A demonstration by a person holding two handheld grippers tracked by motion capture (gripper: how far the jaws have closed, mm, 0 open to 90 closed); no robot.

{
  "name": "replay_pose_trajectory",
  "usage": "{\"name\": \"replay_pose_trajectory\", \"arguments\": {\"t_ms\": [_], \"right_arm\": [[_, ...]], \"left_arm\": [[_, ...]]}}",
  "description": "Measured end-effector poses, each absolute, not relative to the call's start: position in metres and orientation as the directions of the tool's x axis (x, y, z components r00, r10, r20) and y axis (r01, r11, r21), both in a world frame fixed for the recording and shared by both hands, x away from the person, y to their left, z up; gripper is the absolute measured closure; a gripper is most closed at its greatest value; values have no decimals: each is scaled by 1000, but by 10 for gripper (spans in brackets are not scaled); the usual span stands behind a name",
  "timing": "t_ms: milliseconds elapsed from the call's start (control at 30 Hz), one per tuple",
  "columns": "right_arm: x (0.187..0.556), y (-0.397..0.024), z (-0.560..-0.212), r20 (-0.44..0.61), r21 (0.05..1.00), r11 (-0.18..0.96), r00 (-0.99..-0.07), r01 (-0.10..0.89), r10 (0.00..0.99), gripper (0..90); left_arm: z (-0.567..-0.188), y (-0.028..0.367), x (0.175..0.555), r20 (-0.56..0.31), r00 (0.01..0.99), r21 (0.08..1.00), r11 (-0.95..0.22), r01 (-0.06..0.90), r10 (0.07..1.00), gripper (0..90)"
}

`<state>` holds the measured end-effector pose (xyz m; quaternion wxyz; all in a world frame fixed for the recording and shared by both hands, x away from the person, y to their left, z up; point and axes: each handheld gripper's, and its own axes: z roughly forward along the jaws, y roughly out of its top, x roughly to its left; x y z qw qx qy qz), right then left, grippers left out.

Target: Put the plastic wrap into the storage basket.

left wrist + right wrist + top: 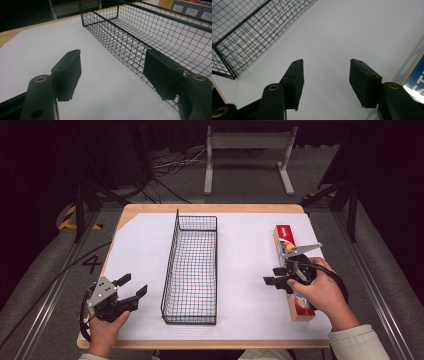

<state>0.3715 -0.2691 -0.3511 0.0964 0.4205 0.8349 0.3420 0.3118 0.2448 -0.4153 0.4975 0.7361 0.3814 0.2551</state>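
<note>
A long black wire basket (190, 270) stands empty in the middle of the white sheet (245, 245). To its right lies a long narrow carton (286, 239) with red and blue print. My right gripper (270, 283) is held over the carton's middle, jaws pointing left toward the basket, open and holding nothing. My left gripper (134, 285) hovers at the table's front left, open, aimed at the basket's left wall. In the left gripper view the left gripper (112, 57) faces the basket (155, 32). In the right gripper view the right gripper (326, 65) is over bare sheet, the basket's corner (249, 32) beyond it.
The wooden table edge (210, 208) frames the sheet. On the floor behind the table are a white metal stand (247, 160) and loose cables (170, 165). Metal rails run along both sides of the table. The carton's edge (415, 82) shows at the right of the right gripper view.
</note>
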Motion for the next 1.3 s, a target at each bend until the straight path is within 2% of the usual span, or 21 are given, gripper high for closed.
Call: {"name": "replay_pose_trajectory", "arguments": {"t_ms": [200, 467, 933, 1300], "right_arm": [[370, -277, -344, 114, 741, 329, -593, 585, 797, 411], [371, -285, -338, 92, 796, 268, -544, 544, 834, 372], [392, -289, -328, 18, 802, 262, -460, 537, 888, 289], [410, -296, -326, -6, 751, 249, -371, 611, 929, 247]], "left_arm": [[-415, 245, 312, -3, 578, 927, -214, 307, 816, 308], [-415, 245, 311, -3, 576, 927, -214, 307, 817, 309], [-415, 246, 311, -5, 573, 927, -210, 309, 820, 309], [-416, 246, 312, -8, 573, 927, -208, 311, 820, 308]]}}
